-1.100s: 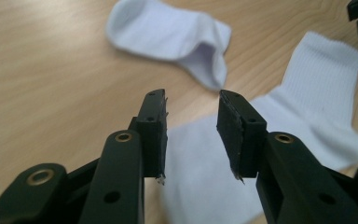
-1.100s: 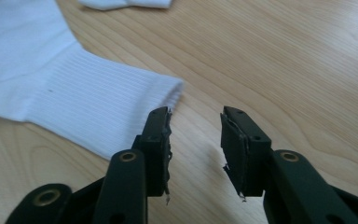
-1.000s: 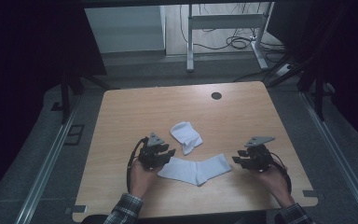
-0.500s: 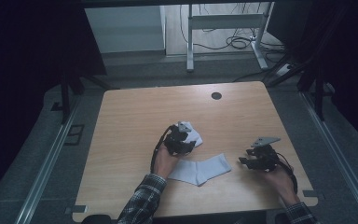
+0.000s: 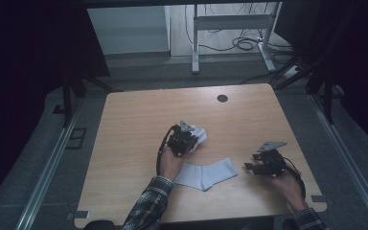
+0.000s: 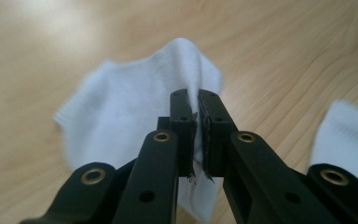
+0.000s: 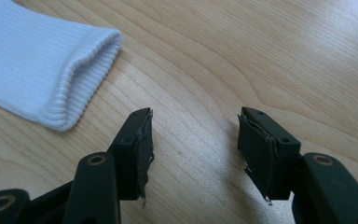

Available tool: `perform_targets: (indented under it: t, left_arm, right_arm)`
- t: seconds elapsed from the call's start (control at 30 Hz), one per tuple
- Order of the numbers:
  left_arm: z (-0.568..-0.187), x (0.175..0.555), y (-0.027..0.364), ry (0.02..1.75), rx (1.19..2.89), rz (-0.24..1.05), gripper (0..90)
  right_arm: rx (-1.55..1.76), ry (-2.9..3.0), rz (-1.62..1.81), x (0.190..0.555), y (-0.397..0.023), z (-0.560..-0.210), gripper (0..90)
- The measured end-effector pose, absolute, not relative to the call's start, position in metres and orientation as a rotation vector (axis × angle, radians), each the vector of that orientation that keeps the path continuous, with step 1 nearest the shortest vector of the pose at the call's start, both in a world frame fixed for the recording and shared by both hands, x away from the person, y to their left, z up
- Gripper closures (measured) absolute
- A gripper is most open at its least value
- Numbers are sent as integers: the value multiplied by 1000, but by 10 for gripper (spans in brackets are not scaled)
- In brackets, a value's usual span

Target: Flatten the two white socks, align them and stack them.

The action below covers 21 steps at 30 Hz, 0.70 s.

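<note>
**White sock pinched at the far side, its mate laid flat**

White fabric is seen clamped between the jaws of the left gripper [image 6: 196, 135], which have just been closing: a raised fold of the crumpled sock [image 6: 135, 121] is pressed between the pads. From the high view this sock [image 5: 199, 136] is found near the middle of the wooden table [image 5: 134, 120], with the left gripper [image 5: 184, 141] on it. The second sock [image 5: 206, 173] is spread flat nearer the person, apart from the first. The right gripper [image 7: 193, 149] is held with its jaws parted and nothing between them, just beside the ribbed cuff [image 7: 81, 77] of the flat sock.

The step in hand is judged to be the picking up of the crumpled sock. A lift is called for next, probably so that it can be straightened and laid on its mate; the hold may slip if only a thin fold is caught.
</note>
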<state>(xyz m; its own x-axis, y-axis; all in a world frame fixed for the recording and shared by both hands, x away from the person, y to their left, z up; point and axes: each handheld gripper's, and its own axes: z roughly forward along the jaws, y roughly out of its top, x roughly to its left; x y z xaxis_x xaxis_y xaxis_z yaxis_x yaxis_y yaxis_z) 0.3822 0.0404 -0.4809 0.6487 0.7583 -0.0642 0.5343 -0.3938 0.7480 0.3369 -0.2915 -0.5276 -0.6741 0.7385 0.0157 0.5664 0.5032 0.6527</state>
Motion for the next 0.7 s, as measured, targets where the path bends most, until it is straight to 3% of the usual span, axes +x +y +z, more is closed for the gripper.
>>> perform_targets:
  t: [0.37,0.57,0.7]
  left_arm:
    - [-404,378,62,1004,1971,484,847]
    - [-445,396,63,1115,2067,527,838]
    - [-481,404,64,1177,2119,489,801]
  right_arm:
    - [1096,2482,929,337,-291,-528,438]
    - [1094,2482,931,337,-291,-528,434]
    - [1095,2482,936,337,-291,-528,432]
